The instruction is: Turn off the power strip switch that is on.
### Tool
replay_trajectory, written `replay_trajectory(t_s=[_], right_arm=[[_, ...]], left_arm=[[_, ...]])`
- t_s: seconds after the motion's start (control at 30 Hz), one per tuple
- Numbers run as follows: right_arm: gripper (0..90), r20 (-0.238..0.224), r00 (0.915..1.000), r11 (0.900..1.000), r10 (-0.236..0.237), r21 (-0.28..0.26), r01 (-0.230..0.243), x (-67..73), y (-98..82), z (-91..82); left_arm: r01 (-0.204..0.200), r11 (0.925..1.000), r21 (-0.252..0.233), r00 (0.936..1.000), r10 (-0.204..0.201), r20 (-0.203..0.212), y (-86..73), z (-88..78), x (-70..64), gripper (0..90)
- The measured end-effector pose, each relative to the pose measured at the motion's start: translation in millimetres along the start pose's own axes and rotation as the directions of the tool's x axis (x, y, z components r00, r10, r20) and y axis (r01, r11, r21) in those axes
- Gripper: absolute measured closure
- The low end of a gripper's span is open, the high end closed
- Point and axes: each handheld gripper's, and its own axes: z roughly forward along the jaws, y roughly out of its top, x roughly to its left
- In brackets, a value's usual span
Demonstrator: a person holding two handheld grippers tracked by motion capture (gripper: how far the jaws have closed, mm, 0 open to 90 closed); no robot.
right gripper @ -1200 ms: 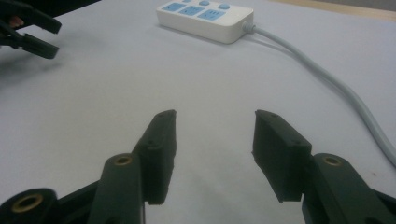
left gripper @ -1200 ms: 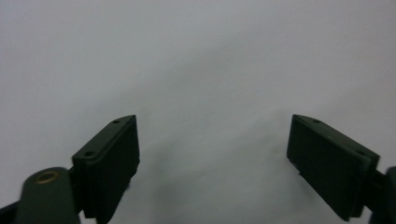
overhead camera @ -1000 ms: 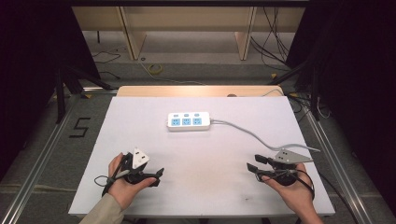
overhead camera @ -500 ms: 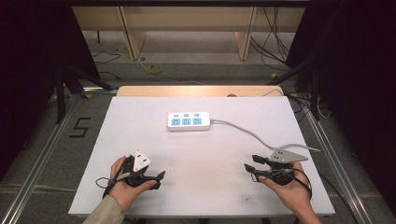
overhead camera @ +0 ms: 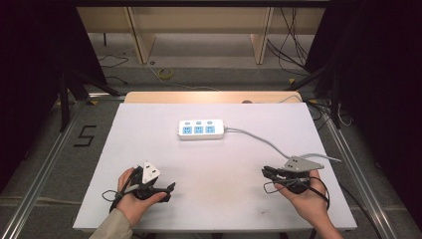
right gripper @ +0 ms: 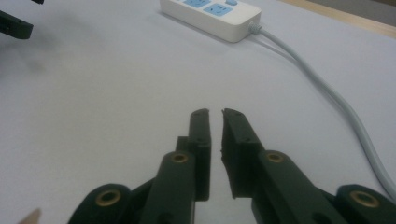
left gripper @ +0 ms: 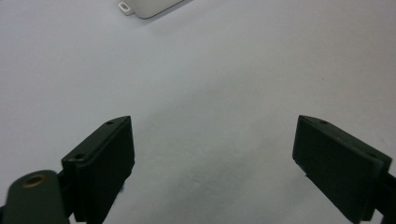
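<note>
The high view looks forward and down from above my side, taking in the whole white table (overhead camera: 219, 164) with the power strip (overhead camera: 201, 129) above the frame's centre. The left gripper view rides low, close over the tabletop (left gripper: 224, 79), catching a corner of that power strip (left gripper: 149, 5) at its top edge. The right gripper view skims the tabletop (right gripper: 107, 79) too, sharing the power strip (right gripper: 210, 14) and its grey cable (right gripper: 327, 93) toward its upper right.
</note>
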Motion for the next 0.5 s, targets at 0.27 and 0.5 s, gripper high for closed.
replay_trajectory(t_s=[0.27, 0.5], right_arm=[[90.0, 0.005, 0.9997, 0.999, -0.026, 0.028, 0.025, 3.2, 5.9, 5.3], [90.0, 0.003, 0.9994, 0.999, -0.033, 0.036, 0.033, 6.5, 11.6, 9.9]], left_arm=[[-0.004, 1.0000, -0.007, 0.9999, 0.004, -0.010, 0.1, -0.4, 0.4, 13.0], [-0.001, 0.9999, -0.013, 0.9999, 0.001, -0.014, 0.3, -0.6, 0.6, 13.0]])
